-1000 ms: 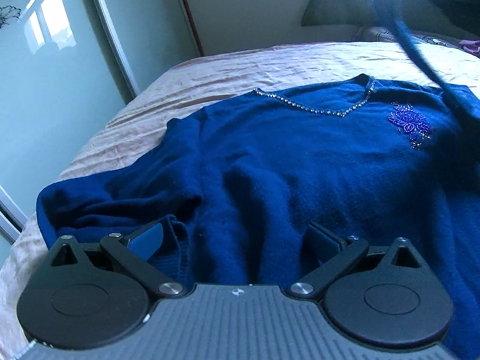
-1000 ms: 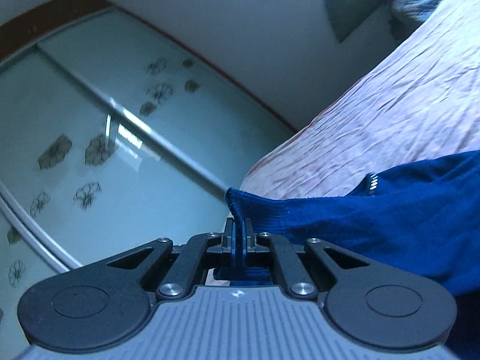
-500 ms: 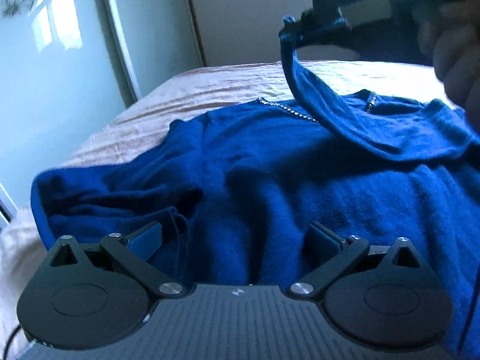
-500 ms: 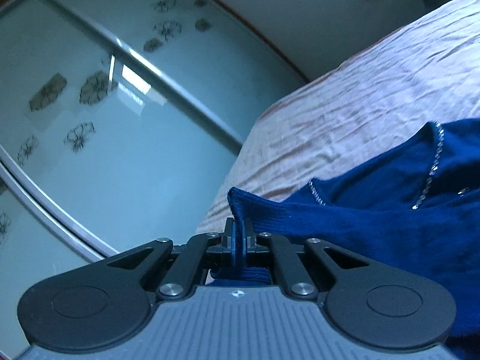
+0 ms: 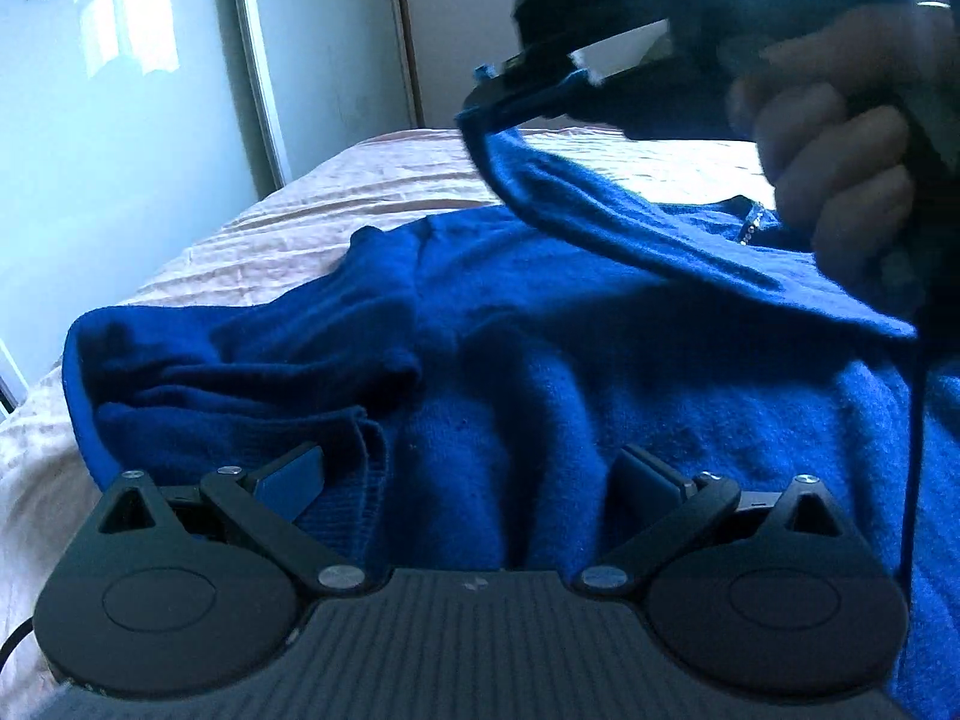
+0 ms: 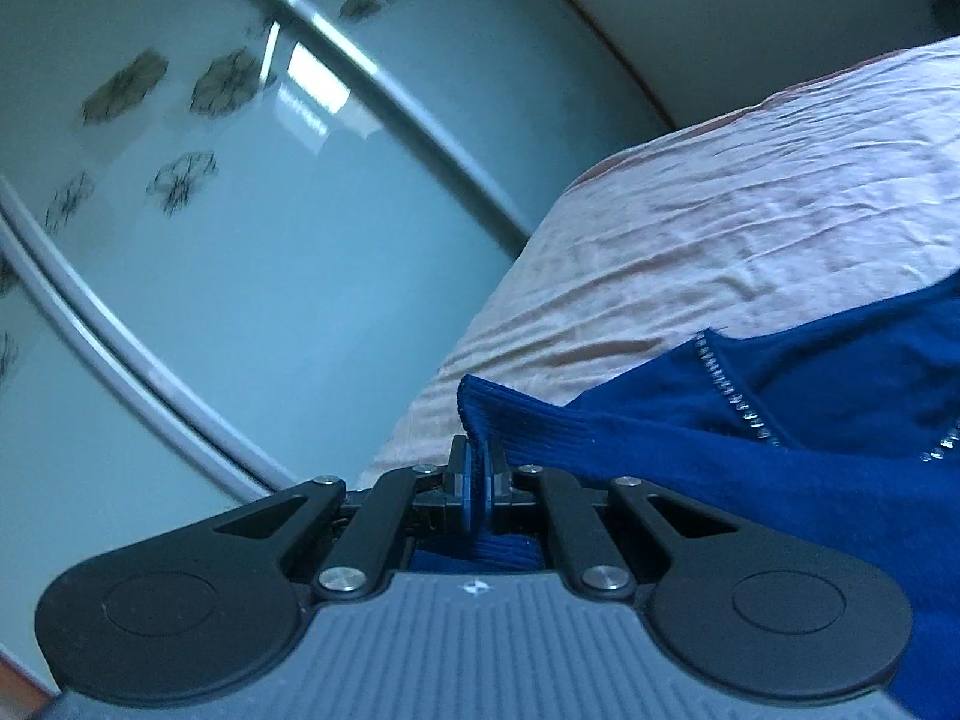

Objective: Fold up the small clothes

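Note:
A blue knit sweater (image 5: 540,360) lies spread on the bed, its left sleeve bunched into folds. My left gripper (image 5: 468,474) is open, low over the sweater's near hem, with cloth lying between its spread fingers but not pinched. My right gripper (image 6: 478,480) is shut on the ribbed cuff of the right sleeve (image 6: 540,426). In the left wrist view that right gripper (image 5: 486,102) holds the sleeve (image 5: 660,234) up in the air above the sweater's chest, a hand (image 5: 840,168) around its handle. A line of silver beads (image 6: 735,396) trims the neckline.
The bed has a wrinkled pale pink sheet (image 6: 750,222). Frosted sliding wardrobe doors with flower prints (image 6: 210,210) stand close along the bed's left side. A plain wall (image 5: 462,30) is behind the bed's far end.
My right gripper has carried the sleeve cuff leftward across the sweater's chest, and it now covers the bead flower. The left gripper has stayed over the hem, only rolling slightly.

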